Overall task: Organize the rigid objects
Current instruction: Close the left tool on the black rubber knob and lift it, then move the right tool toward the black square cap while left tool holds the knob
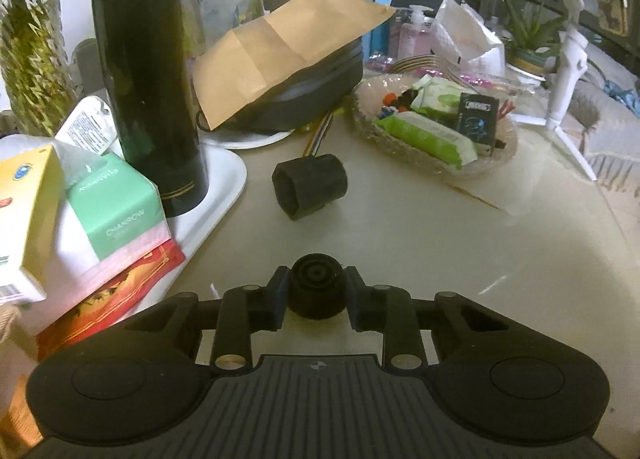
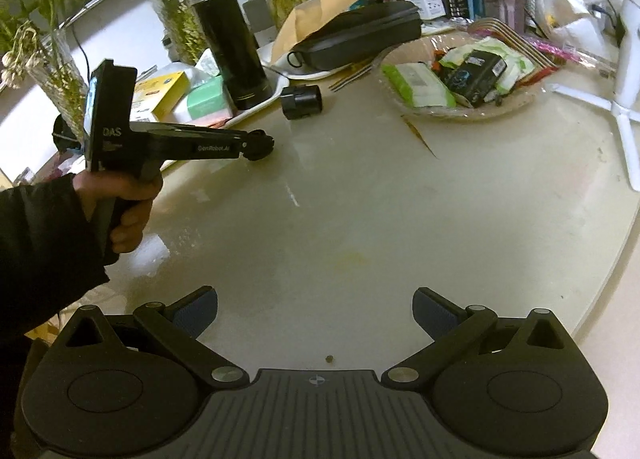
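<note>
On the glossy, cream-coloured desk [image 1: 420, 243], the left tool [image 1: 317, 291] has its two blue-padded fingers pressed against the sides of a small round black cap [image 1: 317, 290] with ridged concentric rings on its face. Farther in, lying on its side, is a matte black cylinder part [image 1: 309, 186] with a hexagonal opening. It sits apart from the cap, just beside a white tray [image 1: 228, 175]. On that tray stands a tall, shiny dark flask [image 1: 148, 91] with a grey band near the top and thin gold rings near the base. A mint-green tissue pack [image 1: 120, 215] reads "CHANROW"; it leans on a yellow carton [image 1: 28, 227] and a red packet [image 1: 116, 299]. A creased brown paper envelope [image 1: 288, 47] lies over a black zip case [image 1: 312, 99]. A textured clear glass dish [image 1: 496, 163] holds green wipe packs and a small black box.

The right wrist view alone shows the person's hand [image 2: 124, 199], in a dark sleeve, around the left tool's grip, whose body carries "DAS" and "GenRobot.AI". It also shows glass vases [image 2: 168, 7] of green stems behind the flask. The right tool [image 2: 316, 313] hangs over bare desk, its fingers spread wide with nothing between them.
</note>
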